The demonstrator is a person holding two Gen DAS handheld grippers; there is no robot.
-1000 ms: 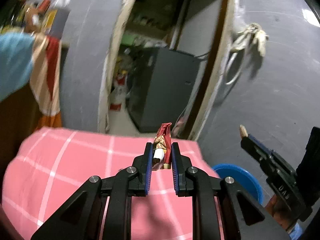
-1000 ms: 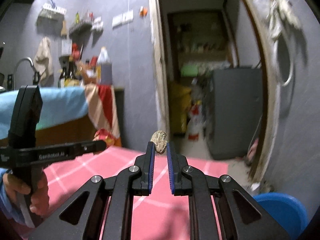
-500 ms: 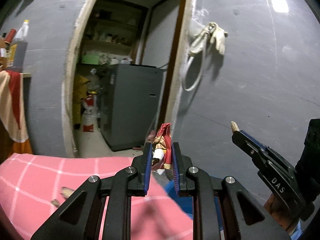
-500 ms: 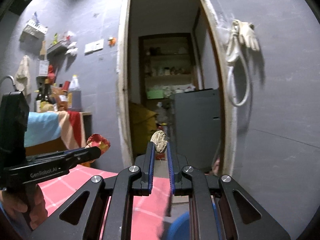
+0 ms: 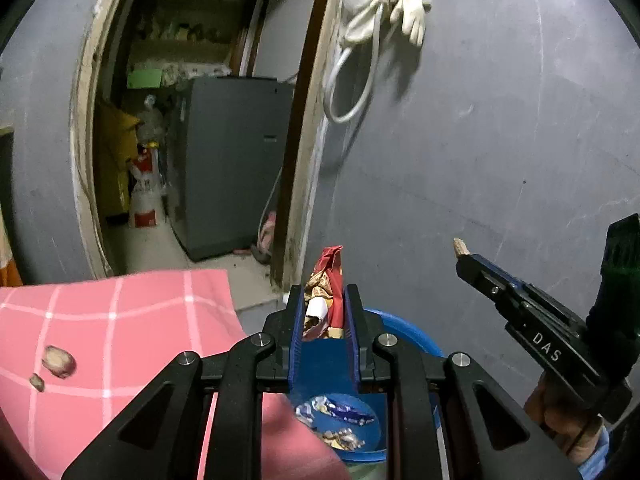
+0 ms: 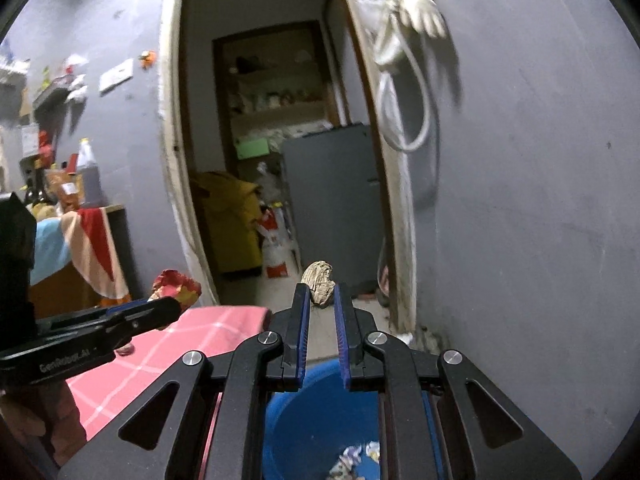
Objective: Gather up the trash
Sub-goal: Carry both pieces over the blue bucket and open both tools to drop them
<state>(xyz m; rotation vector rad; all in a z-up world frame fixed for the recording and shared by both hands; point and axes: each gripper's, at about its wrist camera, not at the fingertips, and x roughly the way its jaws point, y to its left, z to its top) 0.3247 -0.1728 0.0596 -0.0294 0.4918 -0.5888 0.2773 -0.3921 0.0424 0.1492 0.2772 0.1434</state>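
Each view rides on its own claw and looks forward along the two fingers, tilted slightly downward. The left wrist view faces the grey wall [image 5: 500, 152] beside an open doorway [image 5: 192, 128], with the pink checked desk [image 5: 120, 320] low at left and the blue bin [image 5: 412, 340] close beneath. The right wrist view faces the same doorway [image 6: 272, 128] more squarely (its edges probably blurred by motion). Both share doorway, bin [image 6: 320, 412], desk corner [image 6: 216, 320] and hanging gloves [image 5: 408, 12].

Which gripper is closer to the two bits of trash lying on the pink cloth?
Left. The left gripper, holding a red wrapper, is just right of the scraps on the pink cloth. The right gripper, holding a crumpled wad, is farther right, beyond the left one.
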